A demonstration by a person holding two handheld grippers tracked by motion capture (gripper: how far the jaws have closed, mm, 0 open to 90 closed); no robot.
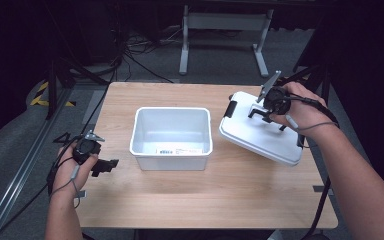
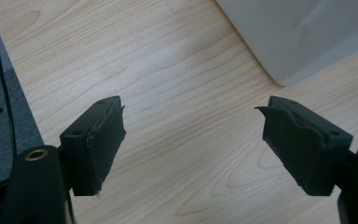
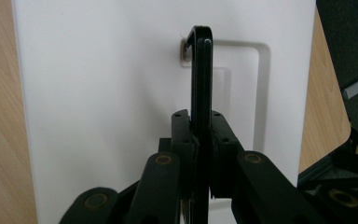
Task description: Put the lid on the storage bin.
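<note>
Black claws [image 3: 200,140] with brass-coloured screws, grey plates, trailing cables.

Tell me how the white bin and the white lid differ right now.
The white bin sits flat on the table, while the white lid hangs tilted, held by its black handle in the right tool. The bin is deep and open-topped; the lid is a shallow panel. The bin carries a label; the lid has black clips. Both are white plastic.
</note>
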